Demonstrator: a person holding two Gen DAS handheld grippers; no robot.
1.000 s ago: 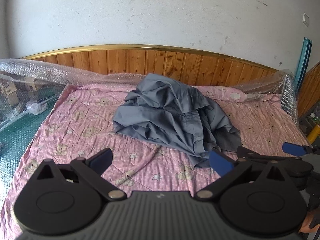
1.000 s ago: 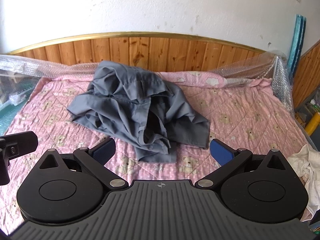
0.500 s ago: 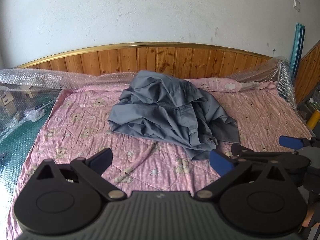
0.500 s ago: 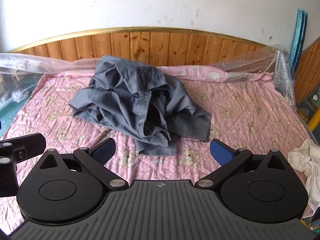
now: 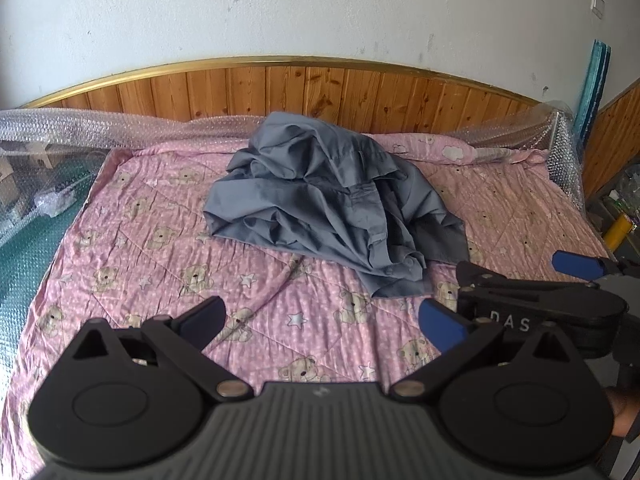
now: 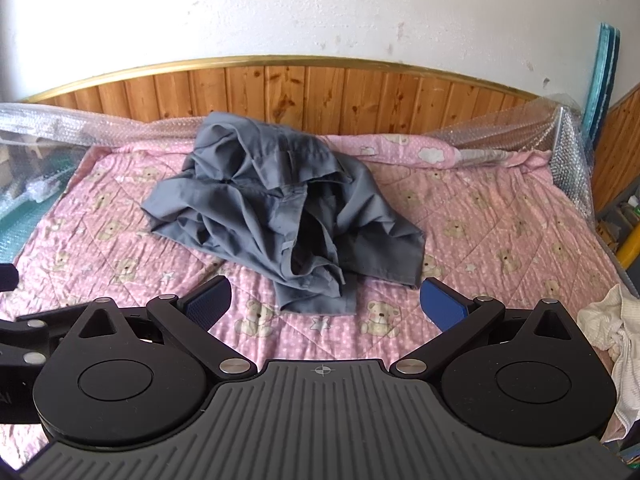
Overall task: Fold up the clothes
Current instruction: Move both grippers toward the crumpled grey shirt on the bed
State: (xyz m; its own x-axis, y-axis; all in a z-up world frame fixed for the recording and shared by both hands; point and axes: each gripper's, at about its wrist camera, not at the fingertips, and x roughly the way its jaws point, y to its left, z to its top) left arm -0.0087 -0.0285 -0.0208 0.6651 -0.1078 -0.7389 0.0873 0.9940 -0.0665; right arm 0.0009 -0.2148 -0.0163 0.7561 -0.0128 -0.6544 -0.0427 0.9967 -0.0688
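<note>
Nothing is folded yet: the grey shirt (image 6: pixel 280 216) lies in a crumpled heap mid-bed on the pink bear-print quilt (image 6: pixel 500 232). Left tongs (image 5: pixel 322 322) and right tongs (image 6: pixel 326 304) both hover spread and empty, short of it. Spreading flat and every fold remain.

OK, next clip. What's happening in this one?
A person holds a two-finger gripper in each hand above a bed covered by a pink bear-print quilt. A grey garment lies crumpled in a heap near the wooden headboard, not yet folded. The left gripper and the right gripper are both open, hold nothing and touch no cloth. A white cloth lies at the right edge.
</note>
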